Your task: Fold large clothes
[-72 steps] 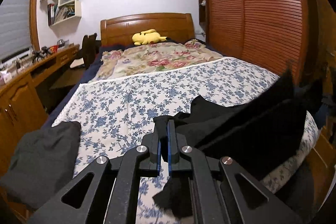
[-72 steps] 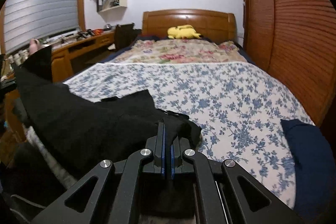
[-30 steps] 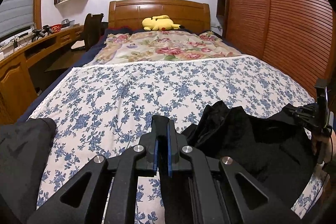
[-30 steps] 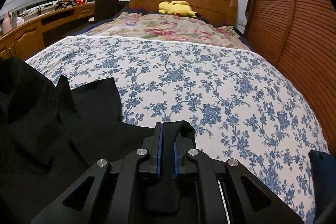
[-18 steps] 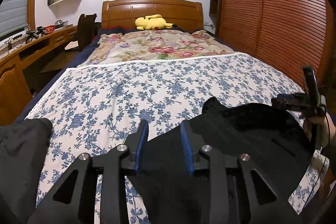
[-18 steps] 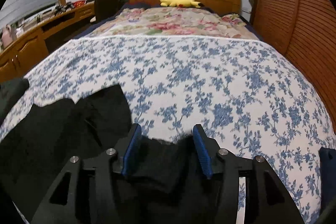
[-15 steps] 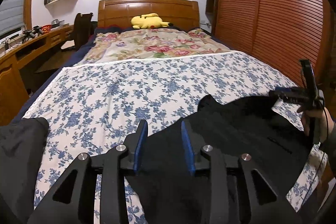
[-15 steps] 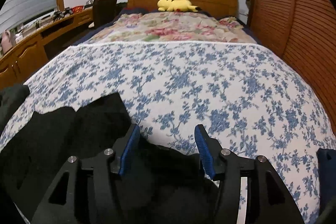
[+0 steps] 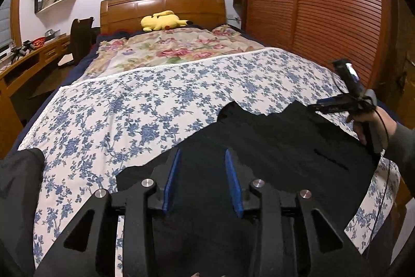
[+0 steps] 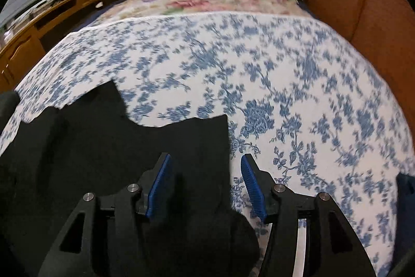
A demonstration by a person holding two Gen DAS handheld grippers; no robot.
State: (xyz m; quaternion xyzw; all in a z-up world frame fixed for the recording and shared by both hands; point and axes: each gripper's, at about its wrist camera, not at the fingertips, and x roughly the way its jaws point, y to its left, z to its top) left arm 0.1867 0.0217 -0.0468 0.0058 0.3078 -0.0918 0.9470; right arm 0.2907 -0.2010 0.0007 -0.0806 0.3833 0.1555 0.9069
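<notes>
A large black garment (image 9: 272, 147) lies spread flat on the near end of the bed, over the blue-flowered sheet (image 9: 145, 100). My left gripper (image 9: 202, 160) is open and empty, hovering just above the garment's left part. My right gripper (image 10: 205, 168) is open and empty over the garment's (image 10: 129, 147) right edge; the cloth lies under its left finger. In the left wrist view the right gripper (image 9: 339, 105) shows at the garment's far right corner, held by a hand.
A dark grey folded garment (image 9: 18, 173) sits at the bed's near left corner. A dark blue item (image 10: 404, 194) lies at the near right edge. A flowered quilt (image 9: 171, 48) and yellow plush toy (image 9: 160, 21) are at the headboard. A wooden wardrobe (image 9: 324, 4) stands on the right, a desk (image 9: 23, 61) on the left.
Both grippers were shut on the black garment and carried it onto the bed. They have opened and let go, and the garment now lies flatter. The right view has tilted down.
</notes>
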